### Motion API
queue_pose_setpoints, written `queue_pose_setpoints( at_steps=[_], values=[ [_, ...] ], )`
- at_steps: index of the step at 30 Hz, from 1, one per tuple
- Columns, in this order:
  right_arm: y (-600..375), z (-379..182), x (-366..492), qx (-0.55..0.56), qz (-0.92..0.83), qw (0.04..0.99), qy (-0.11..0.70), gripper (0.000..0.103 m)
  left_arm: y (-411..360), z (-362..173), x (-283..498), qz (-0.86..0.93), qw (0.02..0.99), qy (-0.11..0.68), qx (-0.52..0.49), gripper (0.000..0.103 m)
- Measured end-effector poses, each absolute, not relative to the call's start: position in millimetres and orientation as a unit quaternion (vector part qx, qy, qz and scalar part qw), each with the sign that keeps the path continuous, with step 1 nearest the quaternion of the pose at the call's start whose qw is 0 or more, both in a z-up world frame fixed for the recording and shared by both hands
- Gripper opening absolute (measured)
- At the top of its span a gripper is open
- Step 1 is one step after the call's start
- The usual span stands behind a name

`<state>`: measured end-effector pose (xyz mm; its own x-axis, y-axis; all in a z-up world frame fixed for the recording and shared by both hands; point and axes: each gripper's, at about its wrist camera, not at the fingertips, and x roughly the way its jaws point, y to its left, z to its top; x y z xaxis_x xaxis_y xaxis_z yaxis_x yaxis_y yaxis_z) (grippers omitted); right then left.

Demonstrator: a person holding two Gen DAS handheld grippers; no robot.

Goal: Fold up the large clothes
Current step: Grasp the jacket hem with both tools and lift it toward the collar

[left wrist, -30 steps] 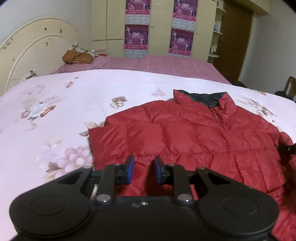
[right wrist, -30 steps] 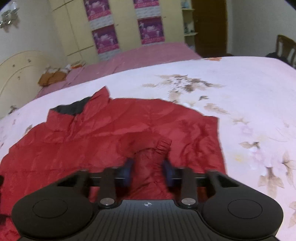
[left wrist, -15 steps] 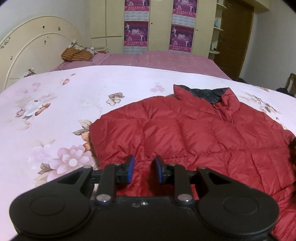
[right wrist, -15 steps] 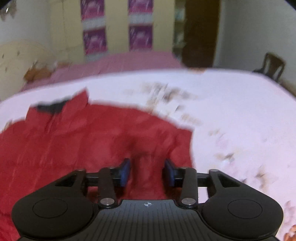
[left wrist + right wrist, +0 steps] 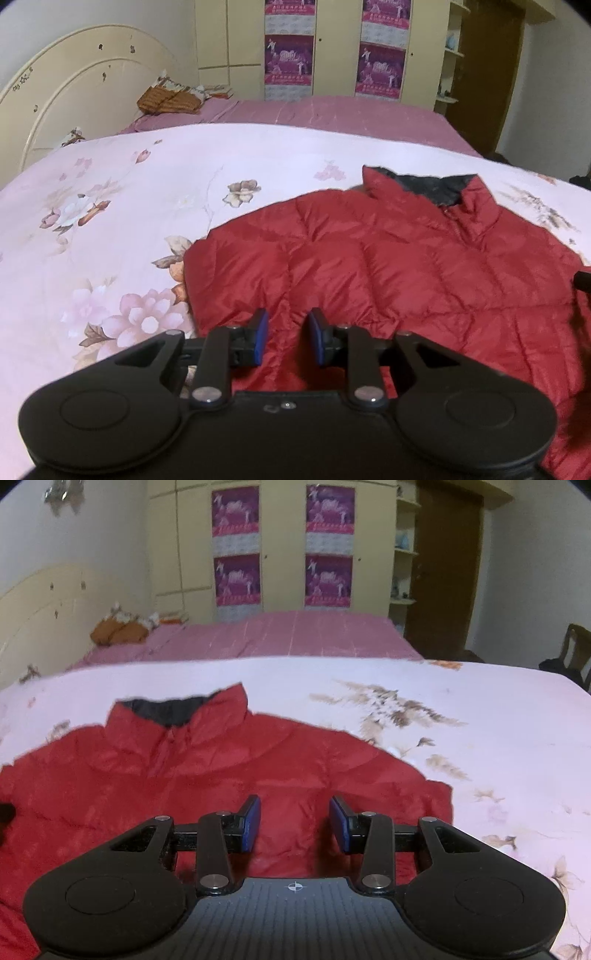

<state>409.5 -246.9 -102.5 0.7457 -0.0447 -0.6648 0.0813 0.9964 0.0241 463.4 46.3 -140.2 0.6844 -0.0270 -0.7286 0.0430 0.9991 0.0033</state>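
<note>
A red quilted puffer jacket (image 5: 388, 266) with a dark-lined collar lies on the pink floral bedspread (image 5: 110, 206), its sides folded inward. It also shows in the right wrist view (image 5: 229, 775). My left gripper (image 5: 286, 334) is open and empty, low over the jacket's near left part. My right gripper (image 5: 294, 821) is open and empty, just above the jacket's near right part. The other gripper's black tip (image 5: 583, 280) shows at the right edge of the left wrist view.
A cream headboard (image 5: 66, 99) stands at the left. A purple-sheeted bed (image 5: 325, 110) lies behind with an orange bundle (image 5: 166, 101) on it. Cupboards with posters (image 5: 280, 546) line the back wall. A wooden chair (image 5: 570, 653) stands at the right.
My right gripper has let go of the red sleeve cuff it was around, lifted and turned right. The left gripper has shifted slightly, still open.
</note>
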Motion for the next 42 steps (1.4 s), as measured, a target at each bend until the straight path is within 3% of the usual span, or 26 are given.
queue_pose_setpoints(
  at_steps=[9, 24, 32, 42],
  values=[
    [-270, -136, 420, 0.037, -0.043, 0.919, 0.391, 0.041, 46, -152, 470, -0.013, 0.915, 0.404, 0.009, 0.028],
    [-252, -89, 360, 0.030, -0.010, 0.935, 0.354, 0.041, 37, -115, 417, -0.018, 0.927, 0.375, 0.014, 0.028],
    [-248, -112, 343, -0.001, -0.014, 0.924, 0.383, 0.041, 31, -142, 403, -0.025, 0.914, 0.402, 0.036, 0.039],
    [-267, -131, 361, 0.024, 0.006, 0.904, 0.426, 0.041, 23, -150, 405, -0.010, 0.914, 0.403, 0.053, 0.040]
  ],
)
